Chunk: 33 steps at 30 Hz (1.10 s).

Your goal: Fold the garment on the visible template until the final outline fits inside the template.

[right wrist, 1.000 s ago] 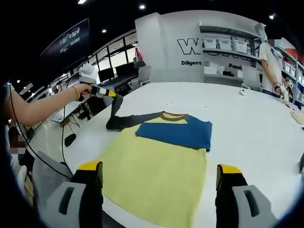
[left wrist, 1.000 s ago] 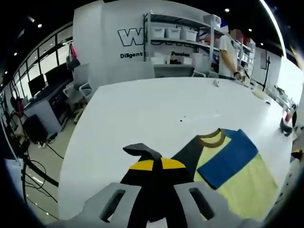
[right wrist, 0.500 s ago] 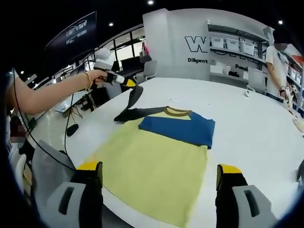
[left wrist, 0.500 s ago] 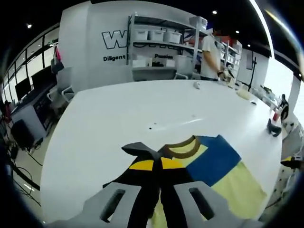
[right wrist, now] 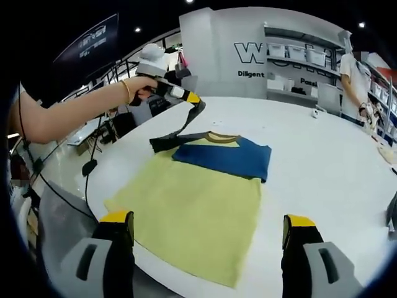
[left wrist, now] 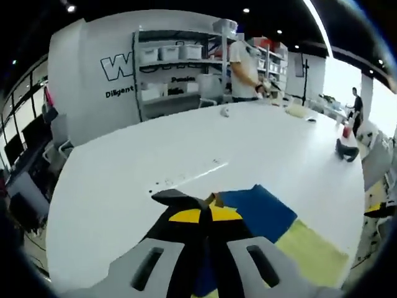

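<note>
A yellow shirt (right wrist: 192,208) lies flat on the white table (right wrist: 322,167). Its blue sleeve (right wrist: 223,158) is folded across the chest below the brown collar (right wrist: 218,138). My left gripper (right wrist: 193,99), held in a person's hand (right wrist: 146,87), is shut on the end of the dark sleeve (right wrist: 177,131) and holds it up above the shirt's shoulder. In the left gripper view the yellow-tipped left gripper (left wrist: 205,215) pinches the dark sleeve (left wrist: 180,200) over the blue sleeve (left wrist: 260,211). My right gripper (right wrist: 206,233) hovers open over the shirt's near hem.
A person (right wrist: 353,68) stands at the shelves with white bins (left wrist: 177,53) behind the table's far end. A dark object (left wrist: 346,150) and small items (left wrist: 226,112) sit far out on the table. The table's rounded edge (right wrist: 93,192) drops to the floor on the left.
My left gripper has lifted the dark sleeve and carried it to the right, over the shirt's collar area. The right gripper has stayed open above the hem.
</note>
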Available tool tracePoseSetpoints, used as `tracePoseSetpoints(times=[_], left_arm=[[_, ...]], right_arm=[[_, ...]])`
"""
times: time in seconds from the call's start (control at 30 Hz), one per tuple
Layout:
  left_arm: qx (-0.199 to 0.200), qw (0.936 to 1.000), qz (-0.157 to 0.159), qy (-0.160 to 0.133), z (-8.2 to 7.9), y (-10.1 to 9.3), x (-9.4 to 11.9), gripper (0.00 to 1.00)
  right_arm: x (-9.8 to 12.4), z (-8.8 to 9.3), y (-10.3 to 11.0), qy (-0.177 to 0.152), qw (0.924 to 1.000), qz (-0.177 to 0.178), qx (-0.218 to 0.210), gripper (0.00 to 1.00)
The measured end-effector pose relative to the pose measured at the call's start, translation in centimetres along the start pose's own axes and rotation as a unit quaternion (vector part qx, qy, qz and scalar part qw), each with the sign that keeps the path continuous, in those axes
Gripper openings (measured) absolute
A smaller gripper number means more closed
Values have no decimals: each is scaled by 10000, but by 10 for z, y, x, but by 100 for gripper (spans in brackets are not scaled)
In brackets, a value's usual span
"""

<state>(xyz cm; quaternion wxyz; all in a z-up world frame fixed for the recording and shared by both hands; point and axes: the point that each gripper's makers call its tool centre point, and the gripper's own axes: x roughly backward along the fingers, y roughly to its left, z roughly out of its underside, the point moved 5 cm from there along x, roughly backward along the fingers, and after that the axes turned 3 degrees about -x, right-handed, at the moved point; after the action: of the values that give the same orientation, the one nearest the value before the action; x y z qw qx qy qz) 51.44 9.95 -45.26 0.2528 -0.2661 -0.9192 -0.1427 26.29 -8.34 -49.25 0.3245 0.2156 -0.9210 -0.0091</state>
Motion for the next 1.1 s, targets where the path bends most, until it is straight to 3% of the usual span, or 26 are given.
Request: tracePoseSetpoints(times=[0.2,0.53,0.57,0.67,0.83,1.0,1.1], left_arm=[[-212,9991,307,213,14,-35,-27,2],[-193,9973,676,214,26,-63,-51,5],[-68,9956,909,235,29,-70,-53,6],[-23,9938,1088,245,31,-75,-54,9],[30,9905,1371,-44,22,-81,-52,28],[-184,9918,1257,-107,22,-65,-51,50],[-154,9920,1248,-110,26,-60,-46,55]], right_arm=[[2,6,-8,34,9999,96,-78,99],[2,10,-13,81,9998,147,-138,99],[1,9,-14,84,9998,152,-133,99],[0,9,-15,79,9997,163,-138,99],[-2,7,-14,68,9998,145,-122,99],[-2,7,-14,61,9998,139,-109,99],[-2,6,-14,54,9999,131,-88,99]])
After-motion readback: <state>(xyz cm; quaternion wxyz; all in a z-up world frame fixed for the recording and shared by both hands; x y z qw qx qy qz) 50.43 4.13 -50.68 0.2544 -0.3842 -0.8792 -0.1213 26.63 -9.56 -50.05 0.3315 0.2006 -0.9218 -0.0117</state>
